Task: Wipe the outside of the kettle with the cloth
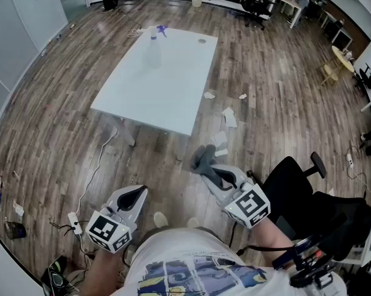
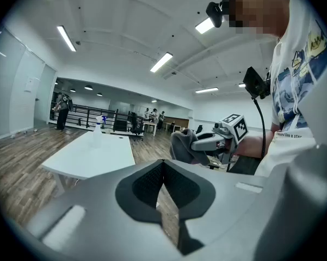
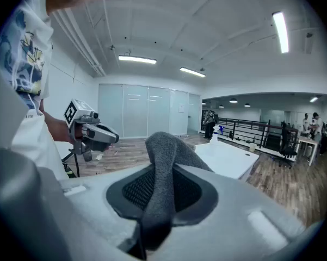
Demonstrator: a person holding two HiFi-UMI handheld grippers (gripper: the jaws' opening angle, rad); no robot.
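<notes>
left gripper (image 2: pixel 163 165) pressed together, empty; right gripper (image 3: pixel 162 186) pinching 1 cloth (image 3: pixel 164 145); 1 spray bottle (image 1: pixel 154 44)

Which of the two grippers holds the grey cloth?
The right gripper: its jaws are closed on the cloth. The left gripper is shut, with nothing between its jaws.

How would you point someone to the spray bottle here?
Look at the white table in the middle of the wood floor. Near its far left corner stands the spray bottle. It is the only upright thing there, clear with a blue-purple trigger head, unlike the small flat dark disc near the far right corner.
</notes>
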